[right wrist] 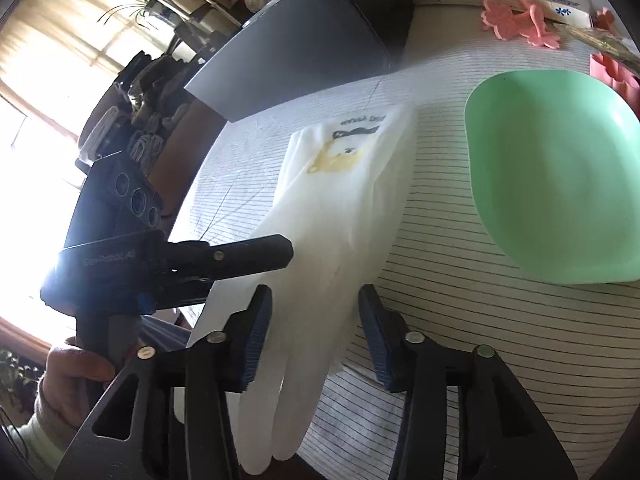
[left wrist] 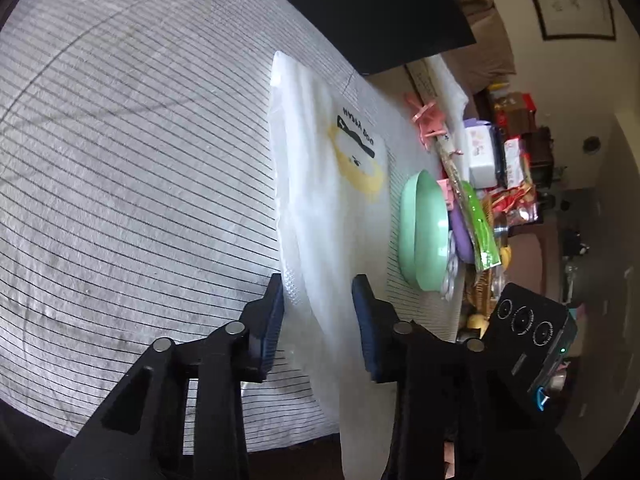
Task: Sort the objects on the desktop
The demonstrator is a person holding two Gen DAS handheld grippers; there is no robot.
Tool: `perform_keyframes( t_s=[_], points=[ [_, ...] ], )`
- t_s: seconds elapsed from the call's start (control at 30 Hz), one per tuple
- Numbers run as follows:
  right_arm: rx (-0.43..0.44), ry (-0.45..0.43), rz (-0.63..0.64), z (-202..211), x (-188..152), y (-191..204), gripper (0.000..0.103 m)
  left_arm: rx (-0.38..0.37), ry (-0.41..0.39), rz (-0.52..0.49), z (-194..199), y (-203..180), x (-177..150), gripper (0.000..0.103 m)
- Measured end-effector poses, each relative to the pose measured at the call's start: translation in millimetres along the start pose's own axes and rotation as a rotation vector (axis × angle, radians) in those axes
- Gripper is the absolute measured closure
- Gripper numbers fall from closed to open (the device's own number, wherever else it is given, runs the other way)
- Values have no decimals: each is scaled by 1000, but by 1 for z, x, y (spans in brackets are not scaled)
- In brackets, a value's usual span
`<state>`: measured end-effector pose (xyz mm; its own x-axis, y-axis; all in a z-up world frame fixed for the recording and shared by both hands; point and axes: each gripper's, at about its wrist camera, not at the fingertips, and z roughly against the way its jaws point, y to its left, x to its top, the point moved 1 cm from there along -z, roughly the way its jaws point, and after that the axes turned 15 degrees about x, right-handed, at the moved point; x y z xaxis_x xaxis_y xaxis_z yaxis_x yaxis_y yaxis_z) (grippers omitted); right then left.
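Glove, left wrist view: white rubber glove (left wrist: 320, 184) lies flat on the striped tablecloth (left wrist: 132, 184), running from 12 o'clock down past 6 o'clock; a yellow and black dog print sits on its cuff end toward 1 o'clock.
Left gripper: left gripper (left wrist: 318, 304) stands at 6 o'clock with its blue pads apart, released; the glove's edge lies between the jaws and the pads do not press it.
Green dish, left wrist view: green dish (left wrist: 424, 232) sits on the cloth at 3 o'clock of the glove, near it but apart.
Clutter at 2 o'clock: pink clips (left wrist: 430, 118), a white box (left wrist: 482, 156) and a green-wrapped packet (left wrist: 482, 228) crowd beyond the dish.
Black box, left wrist view: black box (left wrist: 384, 4) rests at 12 o'clock, above the cuff.
Glove, right wrist view: the glove (right wrist: 336, 216) stretches from centre to 6 o'clock, fingers hanging over the table edge.
Right gripper: right gripper (right wrist: 316, 320) at 6 o'clock straddles the glove's palm, jaws apart, pads not pressing it.
Left gripper, right wrist view: seen from the side at 9 o'clock, tip at the glove's left edge; a hand (right wrist: 76, 376) holds its handle at 8 o'clock.
Green dish, right wrist view: at 3 o'clock, nothing visible inside it.
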<state>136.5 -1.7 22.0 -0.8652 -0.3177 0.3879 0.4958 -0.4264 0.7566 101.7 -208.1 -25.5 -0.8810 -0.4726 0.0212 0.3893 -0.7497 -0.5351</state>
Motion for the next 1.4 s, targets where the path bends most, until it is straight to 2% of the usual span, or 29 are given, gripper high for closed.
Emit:
perform_keyframes(
  t_s=[0.13, 0.3, 0.4, 0.5, 0.57, 0.67, 0.7, 0.73, 0.77, 1.03, 1.13, 1.23, 1.4],
  points=[
    [37, -1, -12, 4, -2, -1, 68, -12, 14, -29, -1, -6, -1, 80],
    [95, -6, -16, 7, -6, 5, 69, -26, 8, -42, 14, -7, -2, 83],
    [103, 11, -26, 7, -10, 5, 69, 17, 24, -31, 11, -2, -3, 81],
    [57, 19, -53, 7, -16, -3, 67, 26, 29, -11, 4, 2, -6, 75],
    [62, 2, -86, 9, -18, -12, 55, 20, 27, -12, 2, 1, -7, 75],
    [107, -15, -122, 8, -16, -18, 54, -5, 35, -9, -3, 0, -7, 77],
    [111, -12, -120, 6, -15, -16, 58, -13, 33, -12, -1, 0, -8, 80],
    [119, -11, -108, 5, -14, -13, 69, -21, 29, -20, 1, -2, -9, 81],
    [122, -17, -88, 6, -12, -7, 71, -29, 17, -30, 6, -6, -10, 82],
    [71, -72, 149, 44, 9, 63, 75, -88, -102, -157, 87, -49, -1, 83],
    [69, -110, 222, 59, 32, 96, 75, -109, -155, -221, 125, -76, 15, 82],
    [69, -152, 284, 71, 65, 125, 75, -125, -195, -269, 156, -101, 49, 82],
    [29, -197, 340, 65, 149, 148, 75, -83, -247, -318, 179, -137, 141, 80]
  ],
)
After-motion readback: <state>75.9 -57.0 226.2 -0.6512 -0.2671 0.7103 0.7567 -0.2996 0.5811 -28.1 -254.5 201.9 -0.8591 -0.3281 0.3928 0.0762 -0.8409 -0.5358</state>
